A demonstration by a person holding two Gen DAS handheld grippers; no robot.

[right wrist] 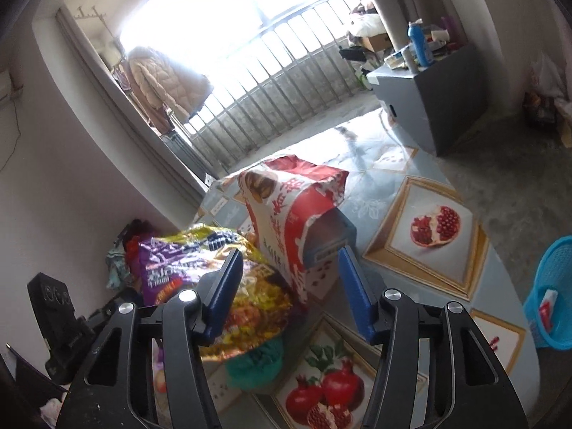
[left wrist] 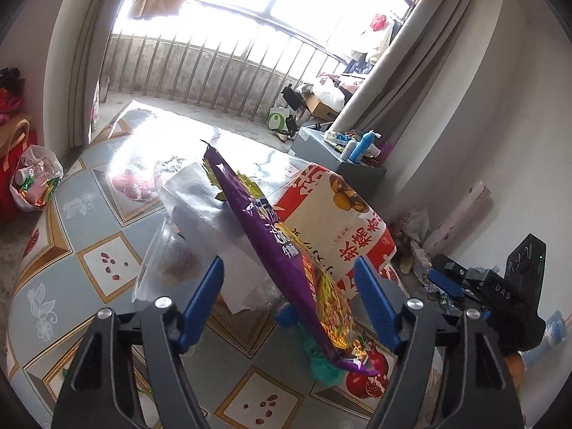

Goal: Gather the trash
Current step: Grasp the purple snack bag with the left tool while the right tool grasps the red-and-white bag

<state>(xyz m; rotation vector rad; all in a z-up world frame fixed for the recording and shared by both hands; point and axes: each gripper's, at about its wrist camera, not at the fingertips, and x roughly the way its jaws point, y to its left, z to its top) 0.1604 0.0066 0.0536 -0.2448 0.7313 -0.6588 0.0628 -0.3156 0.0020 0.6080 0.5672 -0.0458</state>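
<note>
A purple and gold snack bag stands on edge, slanting between the fingers of my left gripper. The jaws are open and the pads stand clear of it. Behind it lies a red and white paper bag. In the right wrist view that red and white bag reaches in between the fingers of my right gripper, which is open. The purple bag bulges against its left finger. A teal crumpled scrap lies under the bags.
The table has a pomegranate-print cover. On it lie a silvery white bag and a clear plastic cup. A blue basket stands at the table's right edge. A grey cabinet and a full plastic bag are on the floor.
</note>
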